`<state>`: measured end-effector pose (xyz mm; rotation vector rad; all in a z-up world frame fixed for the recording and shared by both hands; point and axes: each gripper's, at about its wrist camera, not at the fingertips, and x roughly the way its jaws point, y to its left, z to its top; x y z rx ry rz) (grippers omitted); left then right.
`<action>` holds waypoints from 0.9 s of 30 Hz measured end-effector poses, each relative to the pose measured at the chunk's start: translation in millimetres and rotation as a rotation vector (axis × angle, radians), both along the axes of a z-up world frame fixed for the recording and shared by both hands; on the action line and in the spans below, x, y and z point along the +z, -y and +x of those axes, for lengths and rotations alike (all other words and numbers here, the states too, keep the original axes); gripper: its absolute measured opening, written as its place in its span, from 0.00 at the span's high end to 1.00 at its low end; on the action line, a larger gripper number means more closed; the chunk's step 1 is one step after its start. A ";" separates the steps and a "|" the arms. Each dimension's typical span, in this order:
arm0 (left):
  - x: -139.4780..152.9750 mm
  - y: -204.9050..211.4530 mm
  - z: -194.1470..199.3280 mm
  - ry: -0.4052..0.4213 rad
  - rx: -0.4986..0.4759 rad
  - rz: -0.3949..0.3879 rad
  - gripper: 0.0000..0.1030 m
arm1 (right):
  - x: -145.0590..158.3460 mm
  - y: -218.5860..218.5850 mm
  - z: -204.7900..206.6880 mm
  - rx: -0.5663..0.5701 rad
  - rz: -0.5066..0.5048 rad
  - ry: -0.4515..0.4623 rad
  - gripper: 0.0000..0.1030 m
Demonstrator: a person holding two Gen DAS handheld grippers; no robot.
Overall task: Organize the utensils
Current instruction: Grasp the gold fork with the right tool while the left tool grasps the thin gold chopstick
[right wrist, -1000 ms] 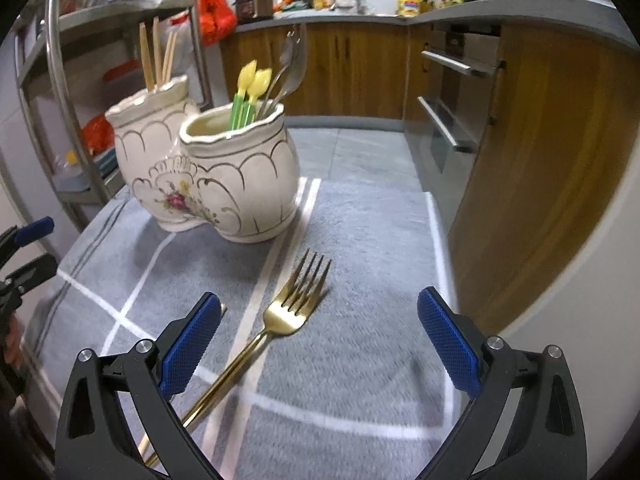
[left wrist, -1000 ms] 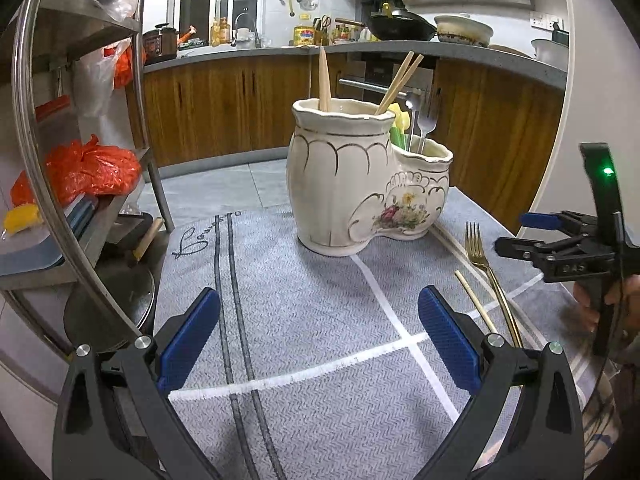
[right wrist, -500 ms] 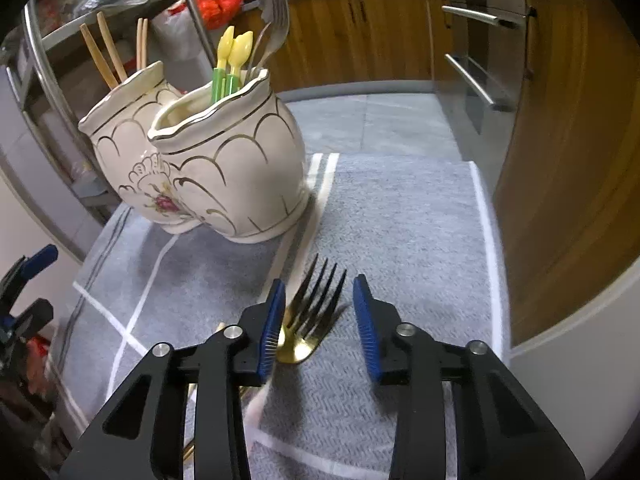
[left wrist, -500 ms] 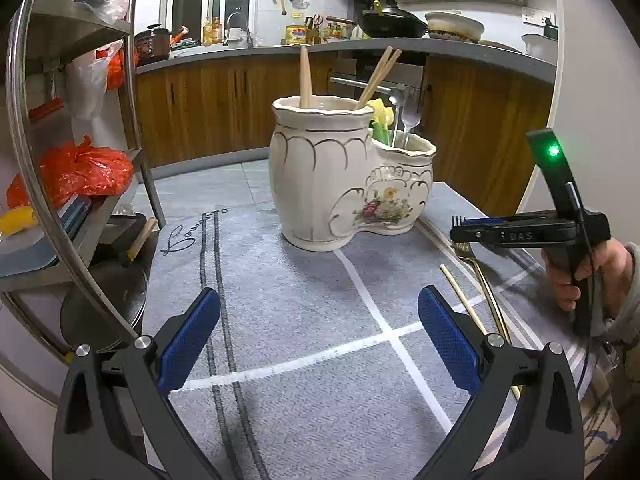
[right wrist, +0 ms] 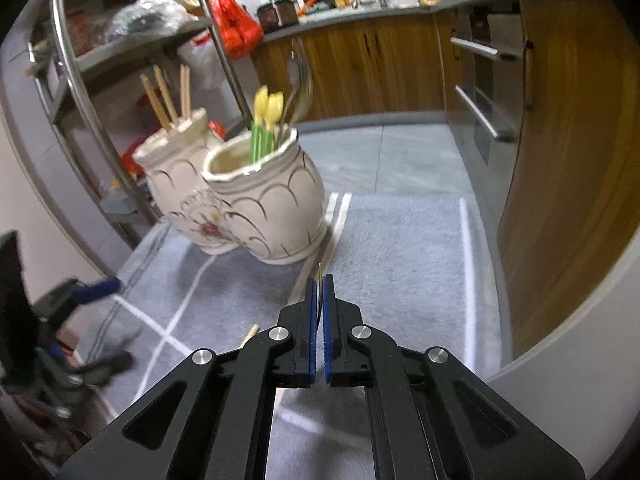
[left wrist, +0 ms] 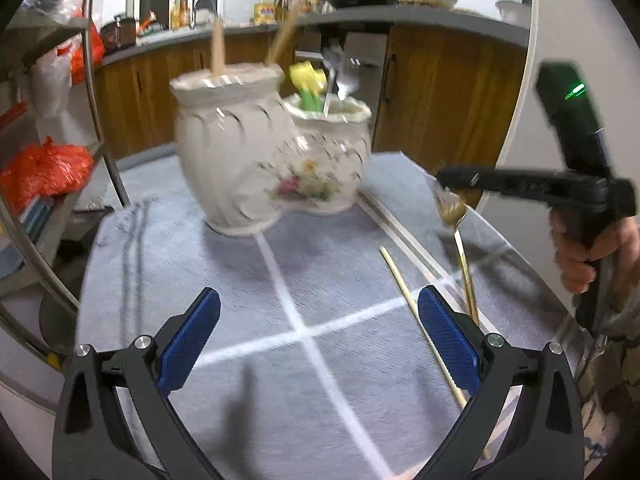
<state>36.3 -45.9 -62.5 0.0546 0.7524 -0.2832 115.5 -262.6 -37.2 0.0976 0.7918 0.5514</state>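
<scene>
Right gripper [right wrist: 319, 284] has its fingers pinched shut on the gold fork [left wrist: 460, 240], gripping at the head/tines end. Handle hangs down w/ its tail at or near the grey mat [left wrist: 240, 360]; can't tell if it's touching.

Fork looks like thin stiff metal, light, prob polished so kinda slippery. Imo holding it that far out at one end means it can swivel in the pads, so a grip nearer the neck would be steadier.

Left gripper [left wrist: 316, 336] is wide open, holding nothing, hovering over the bench.

Lone chopstick [left wrist: 420, 320] lies on the mat just beside the fork handle. It's skinny and light, could roll.

Ceramic holder [right wrist: 240, 200] stands near, w/ chopsticks in the tall pot, forks/spoons in the short one. Fragile I'd guess, so drop stuff in gently.
</scene>
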 end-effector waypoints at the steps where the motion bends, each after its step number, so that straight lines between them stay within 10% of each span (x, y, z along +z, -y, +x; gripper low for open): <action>1: -4.2 4.8 2.6 -0.026 -0.005 -0.008 0.06 | 3.5 3.9 -4.0 -0.004 0.004 0.011 0.97; 4: -10.5 15.7 7.8 -0.071 -0.012 -0.014 0.08 | 12.2 15.7 -12.8 -0.019 0.008 0.046 0.97; 15: -18.6 50.8 -4.0 -0.137 -0.129 -0.011 0.64 | 26.2 41.3 -34.0 -0.049 -0.007 0.121 0.97; 27: -25.4 54.4 -5.3 -0.114 -0.163 0.065 0.96 | 46.4 34.6 -50.7 -0.032 0.023 0.182 0.97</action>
